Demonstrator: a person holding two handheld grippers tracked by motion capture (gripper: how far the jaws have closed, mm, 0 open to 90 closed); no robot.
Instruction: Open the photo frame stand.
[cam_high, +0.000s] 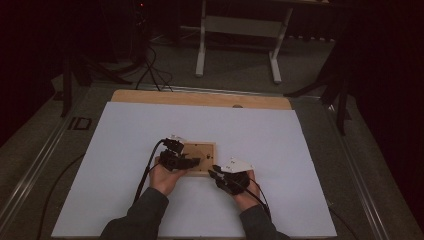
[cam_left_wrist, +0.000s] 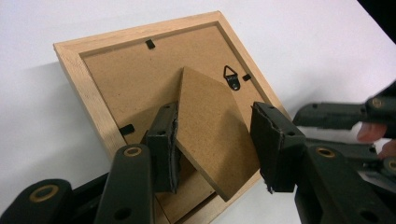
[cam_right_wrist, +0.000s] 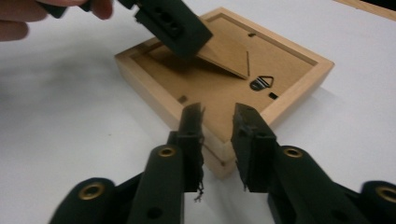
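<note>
Picture frame (cam_left_wrist: 88, 88): pale bare wood, matt, smooth. Backing board (cam_left_wrist: 135, 79) and fold-out stand (cam_left_wrist: 212, 135): brown fibreboard, matt, slightly rough. Hanger (cam_left_wrist: 232, 77): dark metal. Desk sheet (cam_high: 280, 145): white, matt, paper-like. Gripper pads (cam_left_wrist: 164, 149): black, frayed rubber.

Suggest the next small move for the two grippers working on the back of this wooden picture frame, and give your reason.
Probably close the left gripper on the stand flap and fold it flat: the flap sits raised off the frame between open jaws. The right gripper, jaws parted at the frame's corner, could steady it.
</note>
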